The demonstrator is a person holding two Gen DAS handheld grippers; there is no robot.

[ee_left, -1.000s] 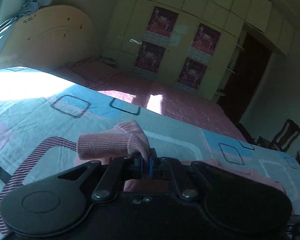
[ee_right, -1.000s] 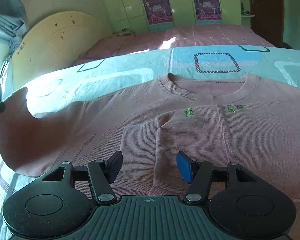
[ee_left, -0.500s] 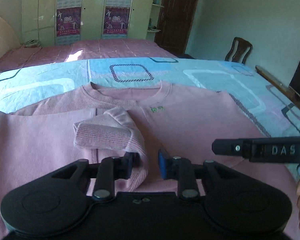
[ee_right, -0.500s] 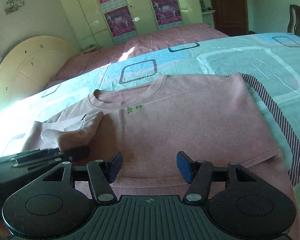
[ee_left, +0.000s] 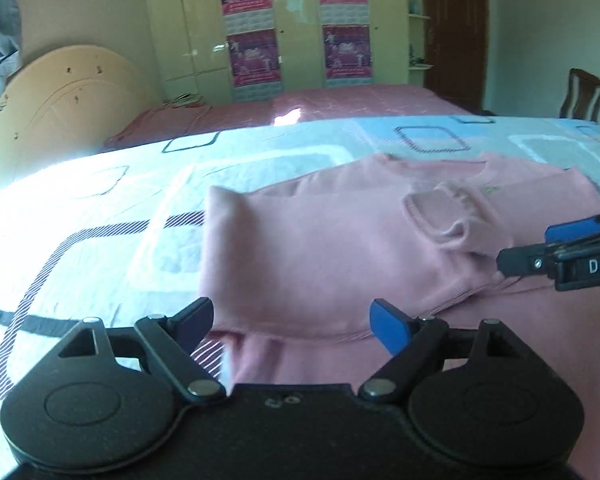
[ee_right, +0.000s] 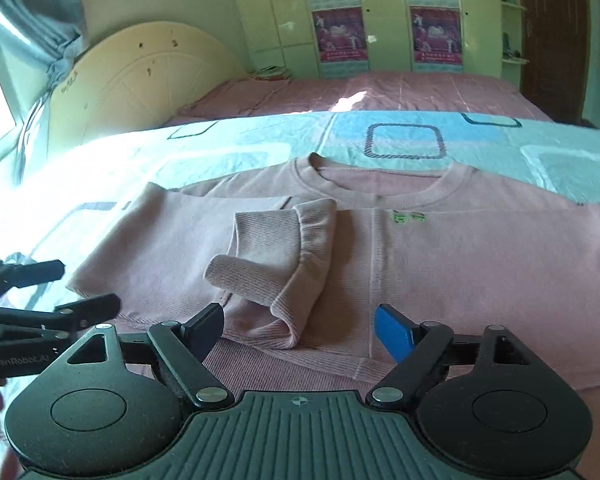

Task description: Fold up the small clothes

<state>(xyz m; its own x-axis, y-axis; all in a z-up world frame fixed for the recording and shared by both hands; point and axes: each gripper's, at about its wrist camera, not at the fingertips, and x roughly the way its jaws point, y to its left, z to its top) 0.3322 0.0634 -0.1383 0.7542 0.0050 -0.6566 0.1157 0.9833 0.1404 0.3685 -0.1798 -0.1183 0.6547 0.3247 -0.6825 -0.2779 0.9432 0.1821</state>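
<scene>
Pink sweater [ee_right: 440,264] lies flat, front up, on the patterned bedspread [ee_right: 228,152]; one sleeve [ee_right: 284,256] is folded across the chest, cuff bunched. Left gripper [ee_left: 292,318] and right gripper [ee_right: 298,326]: fingers opening wide, nothing between them. Sleeve fold looks just released. Next move likely calls for flattening that cuff, then gripping the hem or side edge.
</scene>
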